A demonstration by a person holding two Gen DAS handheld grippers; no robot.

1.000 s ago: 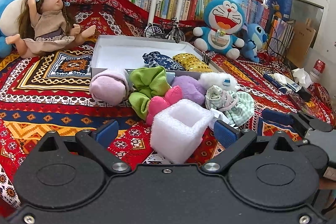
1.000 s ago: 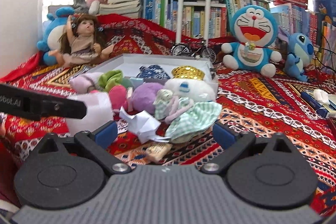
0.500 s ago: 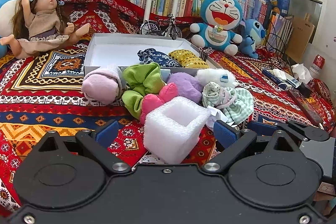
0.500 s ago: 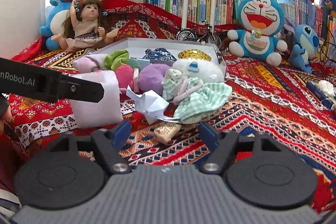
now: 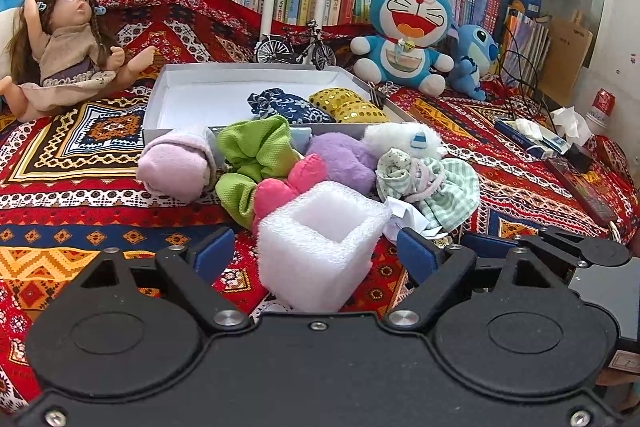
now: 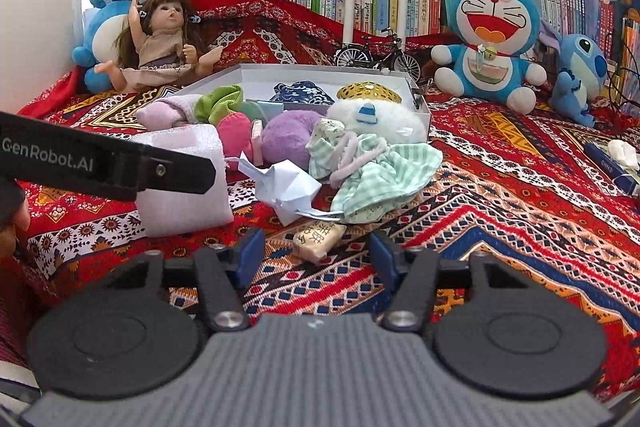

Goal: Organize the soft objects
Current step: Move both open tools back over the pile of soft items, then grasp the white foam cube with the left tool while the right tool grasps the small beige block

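Left gripper [image 5: 314, 253] closing, pads astride foam cup [image 5: 320, 239], not touching. Right gripper [image 6: 316, 257] closing, small packet [image 6: 317, 239] between, untouched.

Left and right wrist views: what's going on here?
A person is sorting soft items on a patterned cloth. The left hand-held gripper is closing around a white foam cup, pads not yet touching. The right hand-held gripper is closing over a small wrapped packet, also untouched. The white box holds only two pouches.
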